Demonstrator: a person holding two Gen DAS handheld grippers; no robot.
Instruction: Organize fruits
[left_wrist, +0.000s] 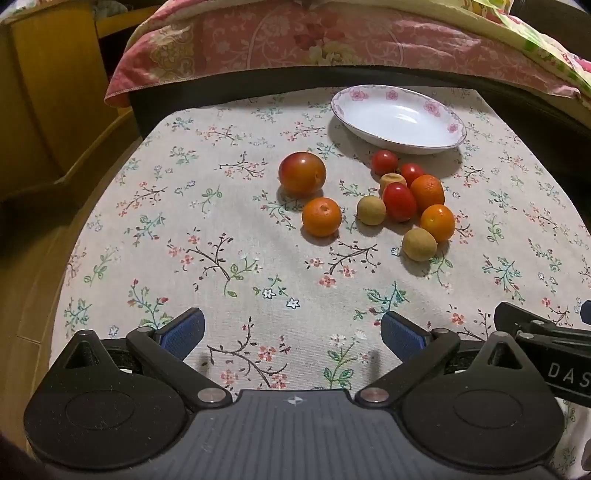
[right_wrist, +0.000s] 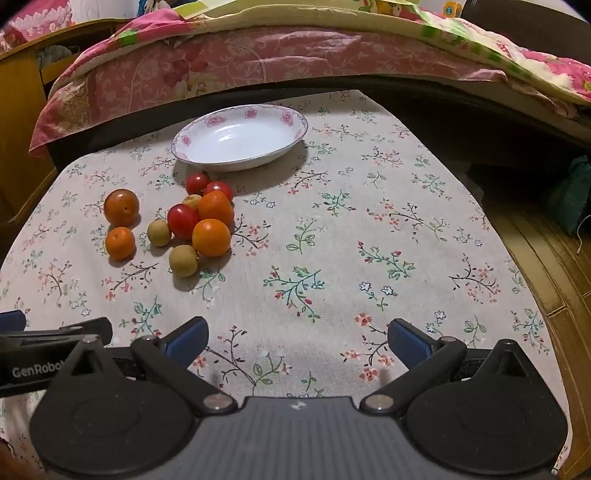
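Surface: a floral tablecloth (left_wrist: 184, 229) is covering the table, with a pink quilt (left_wrist: 258, 40) lying beyond its far edge
Left gripper (left_wrist: 292, 334): fingers are spreading wide, gripping nothing, hovering near the front edge
Right gripper (right_wrist: 297, 338): fingers are gaping wide, gripping nothing
Room: bare cloth is lying between grippers and fruit
Dish (right_wrist: 192, 129): sitting behind the fruit
Count: 1 large tomato (left_wrist: 302, 173), 3 oranges (left_wrist: 321, 216), 3 cherry tomatoes (left_wrist: 399, 202), 3 tan fruits (left_wrist: 371, 210)

Left gripper (left_wrist: 291, 334) – fingers (left_wrist: 184, 332) spread wide, nothing between them. Right gripper (right_wrist: 297, 338) likewise, fingers (right_wrist: 408, 341) apart, level beside the left – both low, pointing forward.
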